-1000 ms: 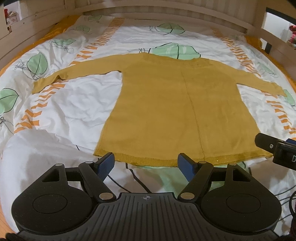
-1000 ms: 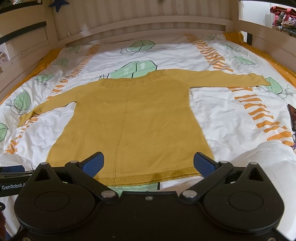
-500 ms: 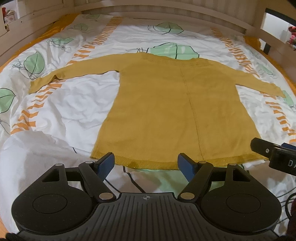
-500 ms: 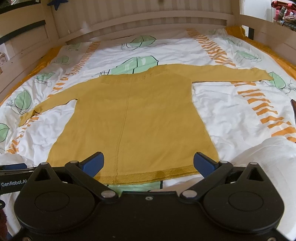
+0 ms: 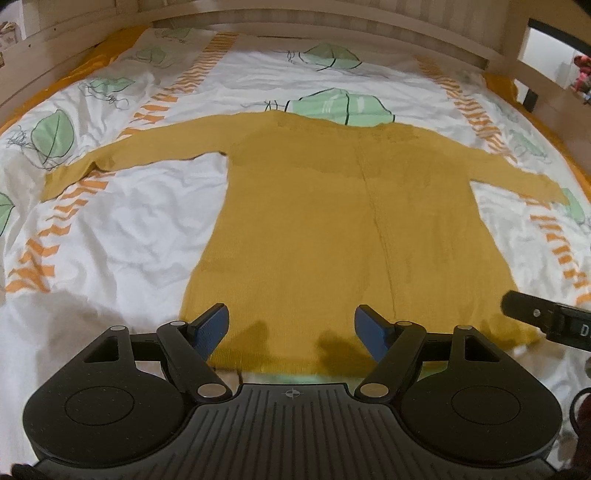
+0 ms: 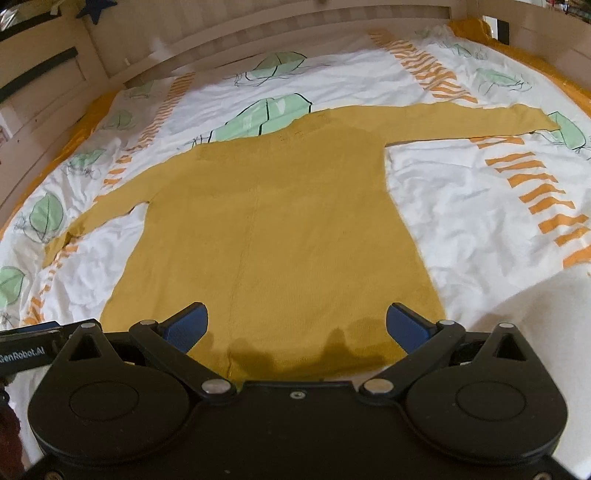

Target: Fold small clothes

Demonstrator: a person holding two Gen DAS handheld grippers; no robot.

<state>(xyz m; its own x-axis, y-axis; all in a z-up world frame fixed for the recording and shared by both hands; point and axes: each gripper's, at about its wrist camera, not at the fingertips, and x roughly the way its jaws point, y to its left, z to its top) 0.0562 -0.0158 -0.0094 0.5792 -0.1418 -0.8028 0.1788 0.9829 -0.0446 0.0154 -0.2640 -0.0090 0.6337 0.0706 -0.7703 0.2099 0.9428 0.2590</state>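
A mustard-yellow long-sleeved knit top (image 5: 332, 229) (image 6: 280, 236) lies flat on the bed, both sleeves spread out, neck at the far end and hem towards me. My left gripper (image 5: 291, 328) hovers open over the left half of the hem, nothing between its blue pads. Over the hem's right half my right gripper (image 6: 295, 325) hovers just as wide open and empty. Each gripper casts shadows on the hem below it. The right gripper's tip (image 5: 546, 321) shows at the edge of the left wrist view.
The bed carries a white duvet (image 5: 122, 229) (image 6: 472, 206) with green leaves and orange chevron stripes. A pale wooden rail (image 5: 295, 22) (image 6: 258, 33) rings the bed. A white bulge of bedding (image 6: 535, 314) rises at the near right corner.
Both grippers have moved forward over the sweater's hem, which now lies under their fingertips. The right wrist view has tilted a little. The jaws have stayed wide apart.
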